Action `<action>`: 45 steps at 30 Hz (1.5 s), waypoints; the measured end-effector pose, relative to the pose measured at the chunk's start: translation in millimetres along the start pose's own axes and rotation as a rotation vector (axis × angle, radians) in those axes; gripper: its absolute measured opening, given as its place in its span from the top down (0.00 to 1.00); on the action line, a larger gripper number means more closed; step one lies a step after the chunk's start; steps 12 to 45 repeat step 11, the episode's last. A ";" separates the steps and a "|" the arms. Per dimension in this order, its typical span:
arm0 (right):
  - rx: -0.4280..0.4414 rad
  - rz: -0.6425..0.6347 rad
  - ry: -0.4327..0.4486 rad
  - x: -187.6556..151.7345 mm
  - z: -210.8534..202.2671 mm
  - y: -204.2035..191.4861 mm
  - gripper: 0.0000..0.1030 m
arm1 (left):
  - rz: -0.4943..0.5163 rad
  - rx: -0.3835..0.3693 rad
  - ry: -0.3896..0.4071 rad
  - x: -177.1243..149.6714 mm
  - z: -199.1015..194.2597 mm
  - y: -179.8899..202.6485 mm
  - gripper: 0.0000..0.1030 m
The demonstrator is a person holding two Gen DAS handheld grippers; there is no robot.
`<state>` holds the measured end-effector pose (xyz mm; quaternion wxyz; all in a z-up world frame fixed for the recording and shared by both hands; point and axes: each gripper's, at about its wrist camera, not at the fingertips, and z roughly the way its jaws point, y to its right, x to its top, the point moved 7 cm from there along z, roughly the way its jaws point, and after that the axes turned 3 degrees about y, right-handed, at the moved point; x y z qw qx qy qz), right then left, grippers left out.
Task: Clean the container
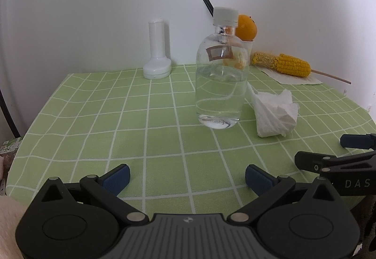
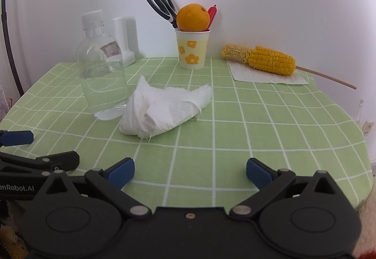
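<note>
A clear bottle (image 1: 221, 80) with a white cap stands upright on the green checked tablecloth (image 1: 117, 122), about half full of clear liquid; it shows at the left in the right wrist view too, bottle (image 2: 102, 75). A crumpled white paper towel (image 1: 275, 113) lies just right of the bottle, paper towel (image 2: 164, 111). My left gripper (image 1: 187, 180) hovers near the table's front edge, open and empty, well short of the bottle. My right gripper (image 2: 190, 173) is open and empty too, short of the towel. Each gripper's blue-padded fingers show at the edge of the other's view.
At the back by the white wall stand a white plastic dispenser (image 1: 157, 57) and a flowered paper cup (image 2: 192, 48) holding an orange, scissors and a red item. A half-eaten corn cob on a stick (image 2: 263, 60) lies on a paper sheet, back right.
</note>
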<state>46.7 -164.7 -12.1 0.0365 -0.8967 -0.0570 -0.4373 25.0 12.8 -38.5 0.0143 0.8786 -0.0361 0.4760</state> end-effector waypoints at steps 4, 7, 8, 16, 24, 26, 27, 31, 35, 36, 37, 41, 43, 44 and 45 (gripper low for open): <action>0.000 0.000 0.004 0.0 -0.3 0.1 0.00 | 0.000 0.000 -0.001 0.4 0.2 0.3 0.00; 0.000 -0.001 0.005 -0.1 -0.3 0.0 0.00 | 0.001 0.002 -0.002 0.4 0.1 0.6 0.00; 0.000 -0.001 0.005 -0.1 -0.4 0.0 0.00 | -0.001 0.002 -0.002 0.6 0.1 0.5 0.00; 0.000 -0.001 0.005 0.2 -0.6 0.6 0.00 | -0.003 0.002 -0.003 0.5 -0.3 0.2 0.00; 0.000 -0.001 0.005 0.2 -0.6 0.6 0.00 | -0.003 0.002 -0.003 0.5 -0.3 0.2 0.00; 0.000 -0.001 0.005 0.2 -0.6 0.6 0.00 | -0.003 0.002 -0.003 0.5 -0.3 0.2 0.00; 0.000 -0.001 0.005 0.2 -0.6 0.6 0.00 | -0.003 0.002 -0.003 0.5 -0.3 0.2 0.00; 0.000 -0.001 0.005 0.2 -0.6 0.6 0.00 | -0.003 0.002 -0.003 0.5 -0.3 0.2 0.00; 0.000 -0.001 0.005 0.2 -0.6 0.6 0.00 | -0.003 0.002 -0.003 0.5 -0.3 0.2 0.00; 0.000 -0.001 0.005 0.2 -0.6 0.6 0.00 | -0.003 0.002 -0.003 0.5 -0.3 0.2 0.00; 0.000 -0.001 0.005 0.2 -0.6 0.6 0.00 | -0.003 0.002 -0.003 0.5 -0.3 0.2 0.00; 0.000 -0.001 0.005 0.2 -0.6 0.6 0.00 | -0.003 0.002 -0.003 0.5 -0.3 0.2 0.00; 0.000 -0.001 0.005 0.2 -0.6 0.6 0.00 | -0.003 0.002 -0.003 0.5 -0.3 0.2 0.00; 0.000 -0.001 0.005 0.2 -0.6 0.6 0.00 | -0.003 0.002 -0.003 0.5 -0.3 0.2 0.00; 0.000 -0.001 0.005 0.2 -0.6 0.6 0.00 | -0.003 0.002 -0.003 0.5 -0.3 0.2 0.00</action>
